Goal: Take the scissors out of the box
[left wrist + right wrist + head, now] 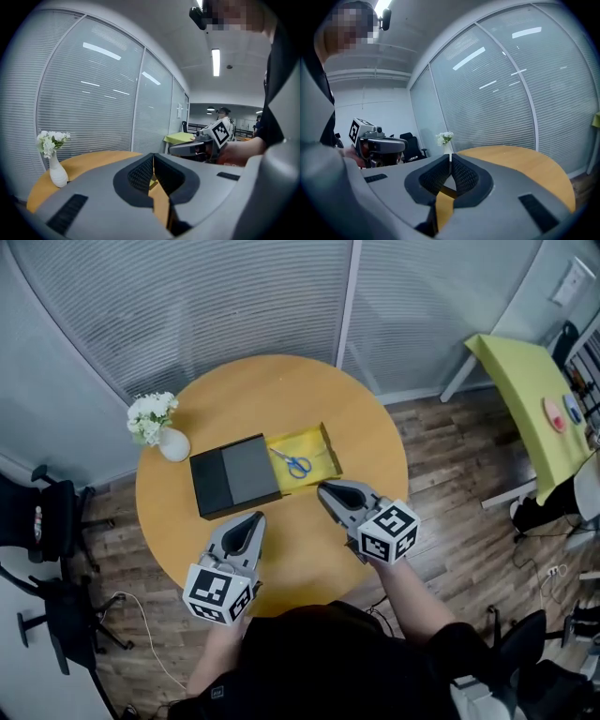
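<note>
Blue-handled scissors (296,464) in yellow box (321,454), round wooden table (281,390)

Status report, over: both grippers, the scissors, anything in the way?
Left gripper shut, empty; right gripper shut, empty. Scissors lie in the open yellow box, untouched. Nothing covers them.

grey plastic shells seen on left gripper (251,521) and right gripper (328,491), noses tapered, black ribbed pads (139,174) set inside, white cube (219,593) with black square markers mounted on each, black top (309,662) worn, forearms left uncovered
</note>
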